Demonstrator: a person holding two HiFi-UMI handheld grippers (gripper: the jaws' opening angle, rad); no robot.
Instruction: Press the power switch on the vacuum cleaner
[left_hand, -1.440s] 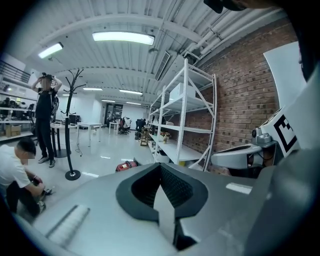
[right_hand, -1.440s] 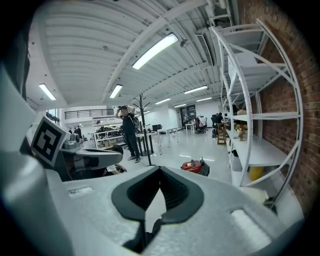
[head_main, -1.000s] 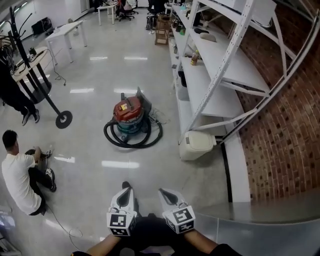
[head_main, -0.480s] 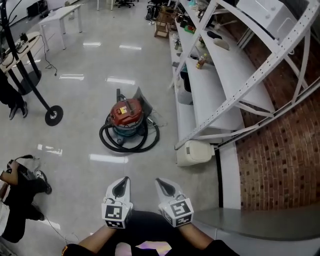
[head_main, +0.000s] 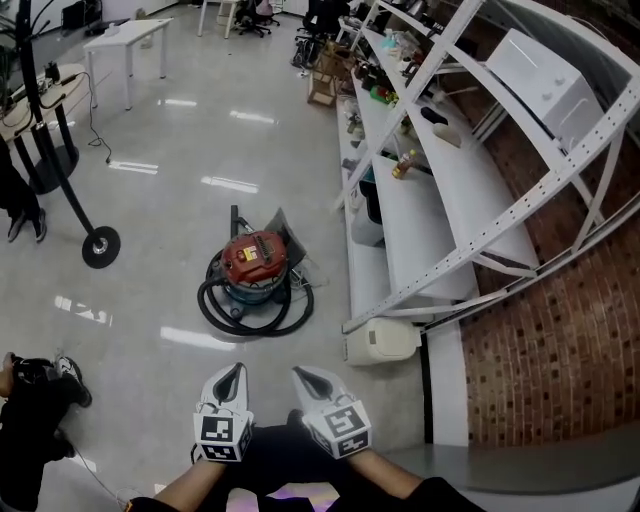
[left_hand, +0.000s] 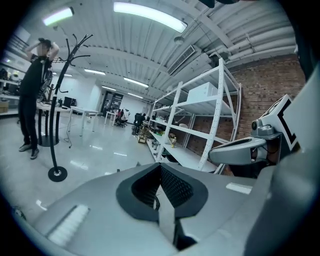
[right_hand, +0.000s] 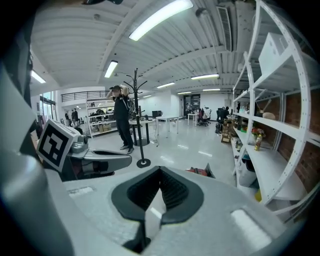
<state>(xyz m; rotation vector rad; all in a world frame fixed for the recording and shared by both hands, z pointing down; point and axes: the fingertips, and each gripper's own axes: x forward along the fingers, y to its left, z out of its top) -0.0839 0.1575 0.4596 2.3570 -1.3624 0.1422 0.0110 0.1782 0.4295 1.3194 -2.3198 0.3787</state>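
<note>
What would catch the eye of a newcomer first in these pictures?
The red vacuum cleaner stands alone on the shiny floor at the middle of the head view, with its black hose coiled around its base. To its right, white shelving runs along a brick wall. At the bottom, the left gripper and the right gripper are both shut, well short of the vacuum cleaner.
</note>
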